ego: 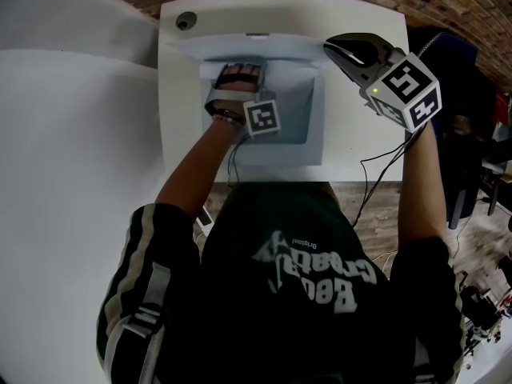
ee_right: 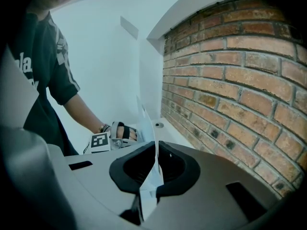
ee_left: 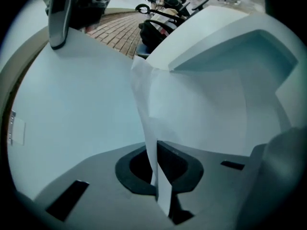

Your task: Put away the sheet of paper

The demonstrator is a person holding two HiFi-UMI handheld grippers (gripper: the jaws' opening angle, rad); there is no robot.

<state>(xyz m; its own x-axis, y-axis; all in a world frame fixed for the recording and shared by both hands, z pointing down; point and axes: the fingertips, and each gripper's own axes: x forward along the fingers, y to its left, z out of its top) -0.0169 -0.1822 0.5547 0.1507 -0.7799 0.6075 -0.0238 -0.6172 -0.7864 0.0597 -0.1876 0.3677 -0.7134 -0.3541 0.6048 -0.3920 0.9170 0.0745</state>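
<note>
2 claws clamp shut on 1 sheet of paper [ee_left: 144,109]. My left claw [ee_left: 156,178] pinches its edge over the white tray [ee_left: 249,47] sunk in the counter [ego: 176,94], the sheet standing upright ahead; my right claw [ee_right: 154,176] grips it higher, brick wall [ee_right: 240,80] to its right.

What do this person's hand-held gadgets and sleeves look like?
The left gripper and right gripper: grey, dark jaws, each bearing a white cube with black square markers. A thin black cable hangs from the right one. Short dark sleeves, white stripes on the left.
</note>
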